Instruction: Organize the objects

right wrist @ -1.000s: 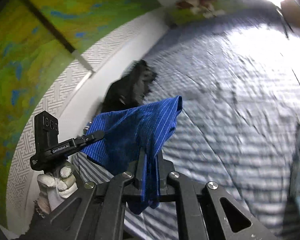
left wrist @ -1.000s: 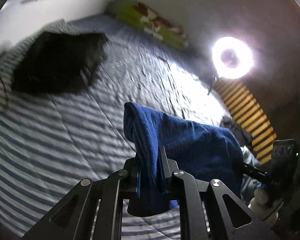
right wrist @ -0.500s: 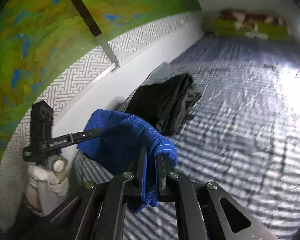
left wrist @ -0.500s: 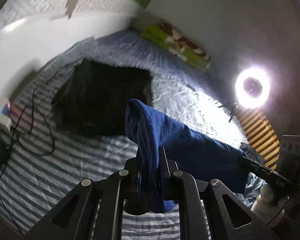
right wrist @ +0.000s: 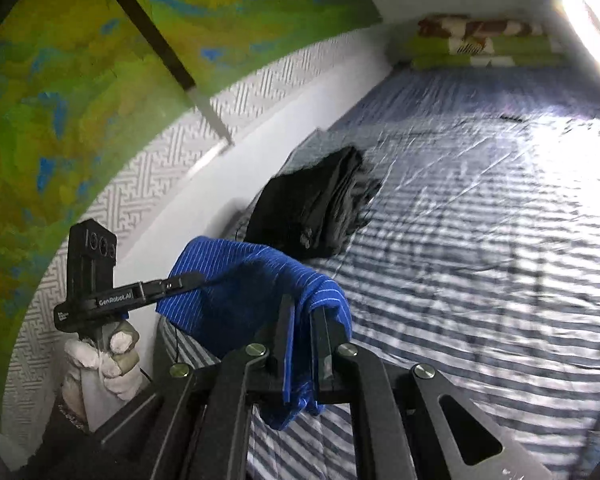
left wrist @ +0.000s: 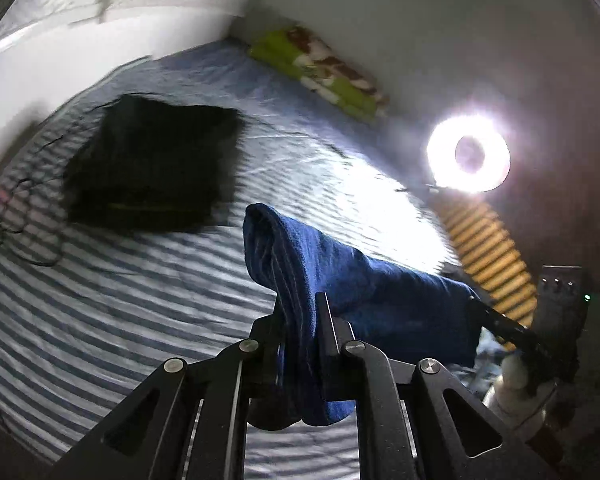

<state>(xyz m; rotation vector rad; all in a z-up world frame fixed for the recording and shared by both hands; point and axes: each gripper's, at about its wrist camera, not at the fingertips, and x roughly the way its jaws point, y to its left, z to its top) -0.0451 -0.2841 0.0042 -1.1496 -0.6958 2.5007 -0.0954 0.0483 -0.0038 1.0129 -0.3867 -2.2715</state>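
Striped bedding [left wrist: 140,300] fills the left wrist view, with a folded black stack [left wrist: 152,168] far left and a ring light [left wrist: 468,154] far right. Near the lens, the left claw [left wrist: 300,320] is clenched on one end of the blue cloth [left wrist: 360,292], which stretches right to the other claw.

From the right wrist, the right claw [right wrist: 302,328] grips the cloth's other end, held above the bed near the stack. The pinched edges look thin; a sharp tug apart could probably slip one corner loose and undo the fold.
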